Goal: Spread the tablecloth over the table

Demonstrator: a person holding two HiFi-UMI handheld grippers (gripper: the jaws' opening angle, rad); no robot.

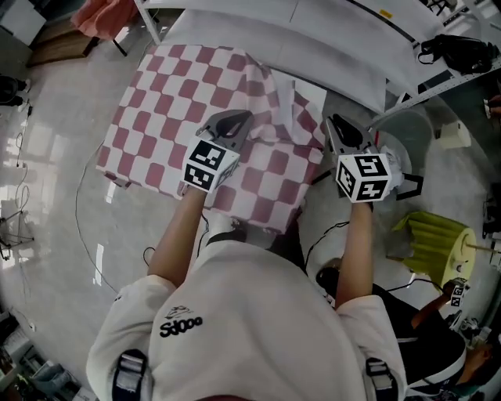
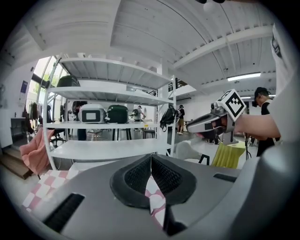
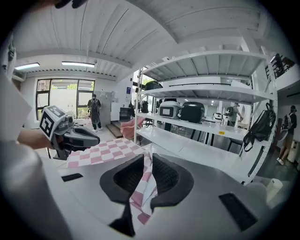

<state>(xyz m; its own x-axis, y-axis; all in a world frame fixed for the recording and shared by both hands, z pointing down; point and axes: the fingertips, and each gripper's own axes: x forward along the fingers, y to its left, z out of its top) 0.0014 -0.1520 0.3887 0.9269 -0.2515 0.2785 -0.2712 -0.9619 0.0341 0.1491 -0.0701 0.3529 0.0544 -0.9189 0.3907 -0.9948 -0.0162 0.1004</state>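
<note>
A pink-and-white checked tablecloth (image 1: 168, 117) lies over the table, bunched in folds near its right end, where a bare white table corner (image 1: 310, 86) shows. My left gripper (image 1: 233, 122) rests on the cloth's near middle. In the left gripper view the left gripper (image 2: 151, 158) is shut, with a fold of the tablecloth (image 2: 155, 199) pinched between its pads. My right gripper (image 1: 337, 125) is at the cloth's right edge. In the right gripper view the right gripper (image 3: 149, 160) shows a gap between its pads, and the tablecloth (image 3: 142, 190) hangs loosely through it.
White shelving (image 1: 313, 39) runs just behind the table. A yellow ribbed object (image 1: 434, 243) stands on the floor at the right. A pink garment (image 1: 106, 16) lies at the far left, and cables (image 1: 86, 235) trail on the floor. People stand far off in the room.
</note>
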